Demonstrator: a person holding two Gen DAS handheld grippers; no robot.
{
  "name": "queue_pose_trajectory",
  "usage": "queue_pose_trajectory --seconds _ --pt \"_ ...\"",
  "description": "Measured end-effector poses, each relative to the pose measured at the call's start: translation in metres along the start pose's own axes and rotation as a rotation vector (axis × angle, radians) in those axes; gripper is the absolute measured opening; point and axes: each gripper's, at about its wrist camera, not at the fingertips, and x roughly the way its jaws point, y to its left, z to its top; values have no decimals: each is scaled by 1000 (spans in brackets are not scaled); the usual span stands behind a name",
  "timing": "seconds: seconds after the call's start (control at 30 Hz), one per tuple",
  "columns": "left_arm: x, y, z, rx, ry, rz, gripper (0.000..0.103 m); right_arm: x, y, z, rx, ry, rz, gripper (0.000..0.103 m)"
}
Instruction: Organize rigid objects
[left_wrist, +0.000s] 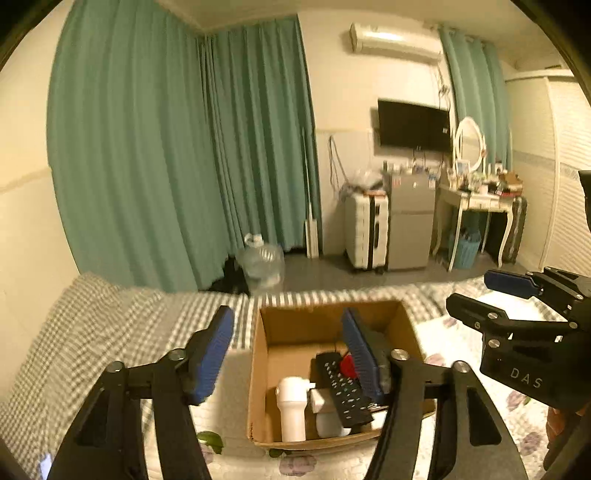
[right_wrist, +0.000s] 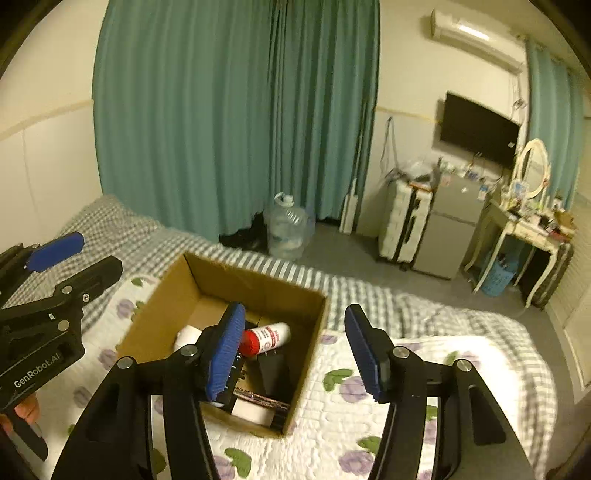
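- The cardboard box (left_wrist: 258, 369) sits open on the bed (right_wrist: 332, 424), on a white quilt printed with purple flowers, with a grey checked blanket (left_wrist: 110, 325) beyond it.
- Inside the box lie a black remote control (left_wrist: 343, 387), a white plastic bottle (left_wrist: 291, 410) and a white can with a red cap (right_wrist: 264, 338); other dark items beneath them are too blurred to name.
- The left gripper (left_wrist: 288, 354) hovers above the box, its 2 blue-padded fingers (left_wrist: 212, 350) spread wide apart and holding nothing.
- The right gripper (right_wrist: 295, 354) hangs over the box's near right corner, its fingers (right_wrist: 365, 354) likewise wide apart and holding nothing.
- Each gripper shows at the edge of the other's view, on either side of the box.
- Behind the bed hang teal curtains (left_wrist: 147, 147), with a clear water jug (right_wrist: 288, 229) on the floor.
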Motion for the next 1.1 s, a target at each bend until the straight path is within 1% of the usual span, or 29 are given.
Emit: queue_pose_trajectory --seconds 0.07,0.13,0.17,0.27,0.3,0.33,0.37,0.47,0.6,0.77,0.83,0.9,0.97,1.03,1.07,1.1 --pt "-24 -2 10 -2 -42 -3 67 -22 0 5 4 -25 -1 58" --pt "-44 -2 15 -8 -74 0 68 -50 2 7 4 -57 -13 65" --pt "-55 -3 18 -9 -91 0 69 -58 -1 9 4 -71 -16 66" --pt "-87 -1 23 -19 -130 6 72 -88 0 9 4 -107 -30 79" --pt "-92 0 22 -21 -135 9 72 -99 0 8 6 -114 -36 87" --pt "-100 0 23 -19 -144 12 73 -109 0 6 13 -128 -44 92" --pt "-107 0 23 -14 -151 14 74 -118 0 4 21 -141 -53 93" --pt "-121 -2 23 0 -164 21 75 -137 1 1 26 -162 -79 103" --pt "-131 -2 17 13 -175 30 77 -149 10 -8 21 -173 -103 103" --pt "-130 -4 -1 20 -201 59 77 -147 2 -29 65 -179 -101 103" --pt "-122 -3 -12 10 -194 53 77 -137 3 -38 62 -183 -94 103" --pt "-111 -3 -23 3 -174 57 77 -125 7 -48 49 -193 -120 103" --pt "-100 -1 -36 -12 -166 65 77 -113 9 -57 49 -202 -124 103" --pt "-92 2 -50 -30 -190 59 77 -97 9 -68 72 -207 -93 103" --pt "-86 4 -59 -49 -208 66 77 -89 7 -73 87 -211 -98 103" --pt "-79 6 -66 -58 -204 68 77 -83 7 -78 97 -213 -102 103"
